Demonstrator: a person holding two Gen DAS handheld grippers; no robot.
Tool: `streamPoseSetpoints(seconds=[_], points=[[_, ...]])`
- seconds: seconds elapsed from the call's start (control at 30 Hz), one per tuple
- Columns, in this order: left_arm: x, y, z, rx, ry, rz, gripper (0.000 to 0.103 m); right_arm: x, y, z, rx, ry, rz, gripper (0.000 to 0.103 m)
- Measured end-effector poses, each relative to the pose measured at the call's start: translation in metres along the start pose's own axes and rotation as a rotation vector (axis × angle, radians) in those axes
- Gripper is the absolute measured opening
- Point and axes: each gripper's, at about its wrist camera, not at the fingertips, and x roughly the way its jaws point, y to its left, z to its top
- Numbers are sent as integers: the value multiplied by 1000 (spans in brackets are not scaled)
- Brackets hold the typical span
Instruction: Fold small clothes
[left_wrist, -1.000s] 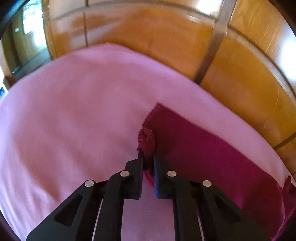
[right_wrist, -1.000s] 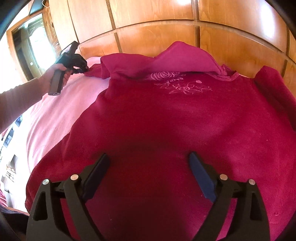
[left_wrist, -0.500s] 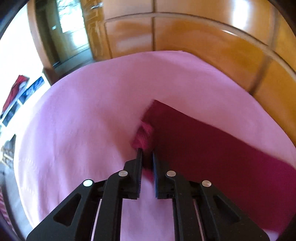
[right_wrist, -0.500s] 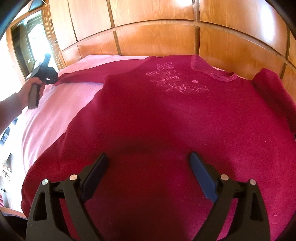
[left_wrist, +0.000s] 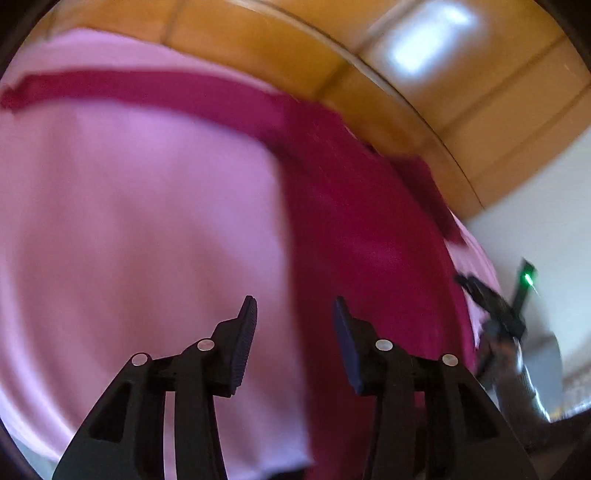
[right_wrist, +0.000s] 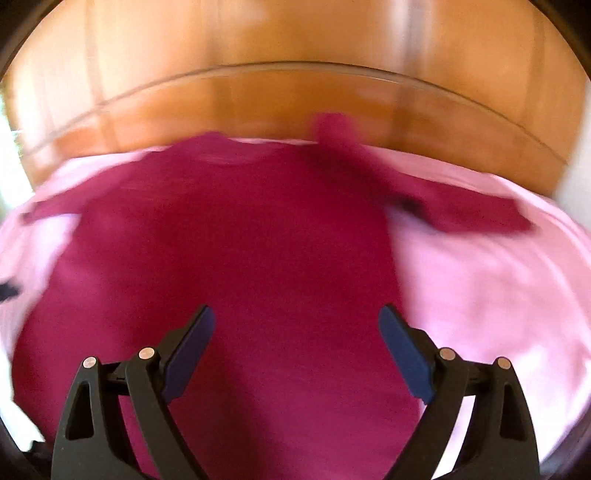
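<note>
The pink bed (left_wrist: 140, 229) fills both views, wood panelling (right_wrist: 295, 92) behind it, and the crimson sweater (right_wrist: 236, 258) lies spread flat across it. The big change: the left sleeve (left_wrist: 147, 86), bunched up over the chest a second ago, now stretches straight out across the sheet. That looks like spreading done, folding next. The left tool (left_wrist: 291, 314) has let go of the cuff and its jaws are opening, nothing between them. The right tool (right_wrist: 295, 325) hangs wide open over the hem, empty. Only the left view catches the right tool from outside; only the right view shows the other sleeve (right_wrist: 461, 210).
</note>
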Motion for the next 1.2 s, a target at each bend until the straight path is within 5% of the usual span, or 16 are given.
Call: streamPoseSetpoints(seconds=[0.07,0.13,0.2,0.3,0.33,0.57,0.6,0.67,0.73,0.9,1.07,1.2], points=[[9,-8,-16,20,46,-8,42,-4,-23,-19,48,58,0,90],[14,-12,-32,28,43,-2,40,-6,-33,-37,83,126,80,68],[15,-19,-40,61,49,12,7,-15,-31,-53,88,140,142,51],[14,-20,-43,57,30,38,6,-27,-21,-63,62,130,173,14],[13,-18,-47,47,27,42,5,-33,-21,-64,47,125,163,9],[20,-36,-64,61,29,118,7,-35,-39,-68,48,172,212,9],[18,-40,-62,77,24,134,9,-34,-44,-66,67,169,224,15],[10,-47,-57,101,-12,195,37,-34,-66,-58,159,133,245,32],[1,-53,-46,114,-88,247,52,-30,-88,-48,255,90,247,49],[12,-69,-9,117,-179,269,53,11,-166,-9,556,-11,219,52],[52,-87,9,160,-151,265,53,71,-241,32,845,-66,177,48],[81,-101,13,195,-98,255,53,115,-277,61,953,-62,143,47]])
